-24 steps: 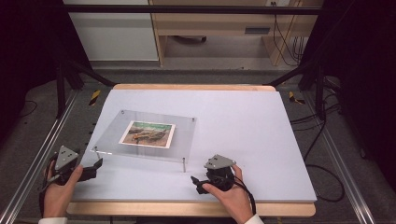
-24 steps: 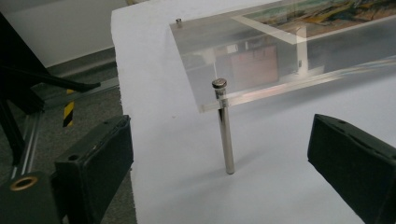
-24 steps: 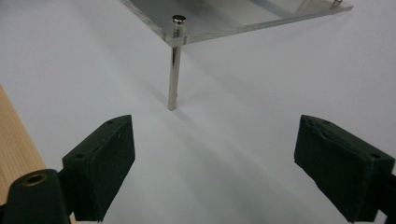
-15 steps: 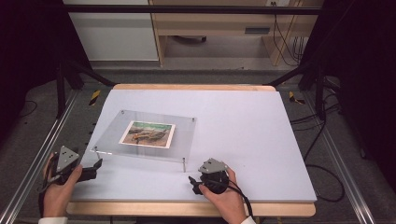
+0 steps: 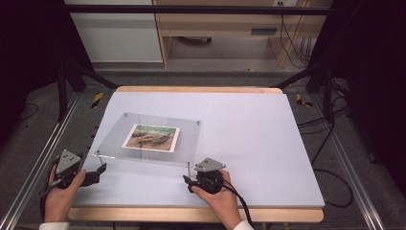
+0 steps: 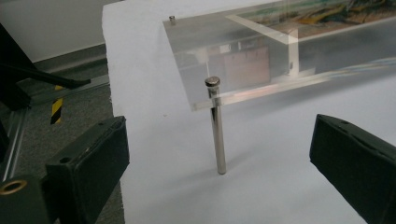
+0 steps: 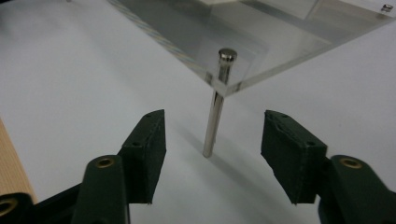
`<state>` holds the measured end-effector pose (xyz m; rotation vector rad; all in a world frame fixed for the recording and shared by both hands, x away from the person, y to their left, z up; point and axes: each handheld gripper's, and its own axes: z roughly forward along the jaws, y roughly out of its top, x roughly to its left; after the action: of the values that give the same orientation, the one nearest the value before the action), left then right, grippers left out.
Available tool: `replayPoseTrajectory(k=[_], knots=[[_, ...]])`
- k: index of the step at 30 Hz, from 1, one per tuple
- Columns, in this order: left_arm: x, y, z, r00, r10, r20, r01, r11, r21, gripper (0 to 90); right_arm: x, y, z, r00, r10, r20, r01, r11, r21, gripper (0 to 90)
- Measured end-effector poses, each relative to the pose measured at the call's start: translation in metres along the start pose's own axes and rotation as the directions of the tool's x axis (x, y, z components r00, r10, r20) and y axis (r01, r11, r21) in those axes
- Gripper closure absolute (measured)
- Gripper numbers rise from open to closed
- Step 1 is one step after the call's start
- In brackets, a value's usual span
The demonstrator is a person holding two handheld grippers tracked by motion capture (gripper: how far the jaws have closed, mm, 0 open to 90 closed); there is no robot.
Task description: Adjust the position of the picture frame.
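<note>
Clear acrylic photo frame [image 5: 153, 138] w/ colour print stands on four slim metal legs, left-centre of white table [image 5: 268, 139]. Left gripper [image 5: 93, 173] & right gripper [image 5: 188, 182]: jaws spread, each facing a near-corner leg, no contact.

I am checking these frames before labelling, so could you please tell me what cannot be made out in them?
- High view: what the picture under the clear plate shows, too small.
- High view: right hand-held gripper jaw gap, hidden by its body.
- Left gripper view: the plate's far corners, cut off by the frame edge.
- Right gripper view: the picture, cut off at the top.
</note>
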<state>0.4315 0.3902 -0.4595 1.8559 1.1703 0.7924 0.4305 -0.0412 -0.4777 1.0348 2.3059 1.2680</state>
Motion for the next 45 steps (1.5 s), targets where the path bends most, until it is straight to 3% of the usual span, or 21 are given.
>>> replayPoseTrajectory(k=[3,4,7,8,9,13,14,18,20,21,22,23,25,26,28,30,32,35,38,42,45], knots=[[0.001,-0.001,0.0,0.9999,-0.01,0.001,0.01,0.9999,-0.004,4.5,-0.001,0.003,0.003,1.0,-0.001,-0.002,0.001,1.0,0.003,49.7],[0.002,-0.001,0.0,0.9999,-0.013,0.001,0.013,0.9999,-0.006,4.6,-0.001,0.006,0.008,0.9999,0.006,-0.01,-0.006,1.0,-0.004,58.7],[0.002,-0.001,0.0,0.9997,-0.021,0.01,0.021,0.9997,-0.011,6.4,-0.001,0.008,0.012,0.9996,0.022,-0.018,-0.023,1.0,-0.006,66.5],[0.002,0.0,0.0,0.9996,-0.028,0.008,0.028,0.9995,-0.013,11.1,-0.002,0.01,0.016,0.999,0.036,-0.024,-0.037,0.999,-0.009,75.4],[0.002,0.0,0.0,0.9995,-0.031,0.011,0.031,0.9994,-0.012,11.6,-0.002,0.01,0.017,0.9985,0.043,-0.032,-0.044,0.999,-0.022,78.7],[0.002,-0.001,0.002,0.9996,-0.02,0.022,0.02,0.9998,-0.001,17.4,-0.004,0.012,0.017,0.9972,0.063,-0.041,-0.064,0.997,-0.044,84.6],[0.002,-0.001,0.003,0.9993,-0.025,0.03,0.025,0.9997,0.006,21.6,-0.007,0.012,0.016,0.9941,0.089,-0.061,-0.093,0.994,-0.062,84.9],[0.002,-0.001,0.004,0.9985,-0.031,0.044,0.031,0.9995,0.0,28.5,-0.009,0.015,0.014,0.9895,0.117,-0.085,-0.123,0.99,-0.074,84.9],[0.003,-0.001,0.004,0.998,-0.038,0.05,0.038,0.9993,-0.005,36.8,-0.012,0.019,0.012,0.9859,0.135,-0.098,-0.143,0.986,-0.081,84.9],[0.004,-0.001,0.004,0.9979,-0.042,0.05,0.042,0.9991,-0.008,36.8,-0.013,0.02,0.011,0.983,0.148,-0.108,-0.158,0.984,-0.084,84.9],[0.006,-0.001,0.006,0.9969,-0.055,0.057,0.057,0.9982,-0.022,43.8,-0.016,0.024,0.009,0.9777,0.172,-0.121,-0.182,0.98,-0.083,84.9],[0.006,-0.001,0.006,0.9969,-0.055,0.057,0.057,0.9982,-0.022,46.9,-0.016,0.024,0.009,0.9777,0.172,-0.121,-0.182,0.98,-0.083,84.9],[0.007,0.0,0.008,0.9955,-0.072,0.061,0.074,0.9966,-0.035,48.9,-0.018,0.026,0.008,0.971,0.196,-0.137,-0.208,0.975,-0.082,85.0],[0.007,0.001,0.009,0.9957,-0.071,0.059,0.074,0.9963,-0.043,55.5,-0.019,0.028,0.007,0.9713,0.198,-0.132,-0.209,0.975,-0.076,85.0],[0.008,0.004,0.011,0.9954,-0.078,0.055,0.081,0.9948,-0.061,57.3,-0.02,0.029,0.007,0.9716,0.196,-0.133,-0.207,0.976,-0.073,85.0],[0.009,0.007,0.015,0.9915,-0.105,0.077,0.111,0.9902,-0.084,63.6,-0.021,0.029,0.007,0.9712,0.197,-0.134,-0.208,0.976,-0.071,84.9],[0.009,0.008,0.022,0.9898,-0.109,0.091,0.116,0.9901,-0.078,69.4,-0.021,0.028,0.008,0.9711,0.197,-0.135,-0.207,0.976,-0.066,84.9],[0.008,0.009,0.026,0.9901,-0.104,0.094,0.112,0.9903,-0.083,70.9,-0.022,0.028,0.008,0.9718,0.194,-0.134,-0.204,0.977,-0.066,84.9],[0.008,0.01,0.029,0.9862,-0.13,0.102,0.14,0.9856,-0.095,74.3,-0.021,0.028,0.008,0.9737,0.189,-0.128,-0.198,0.978,-0.065,85.0],[0.011,0.01,0.028,0.9764,-0.177,0.124,0.191,0.9758,-0.107,84.0,-0.02,0.03,0.009,0.9813,0.173,-0.085,-0.18,0.98,-0.087,81.7],[0.009,0.012,0.027,0.9768,-0.176,0.122,0.189,0.9767,-0.102,84.2,-0.02,0.031,0.011,0.9819,0.179,-0.063,-0.184,0.979,-0.09,80.0]])
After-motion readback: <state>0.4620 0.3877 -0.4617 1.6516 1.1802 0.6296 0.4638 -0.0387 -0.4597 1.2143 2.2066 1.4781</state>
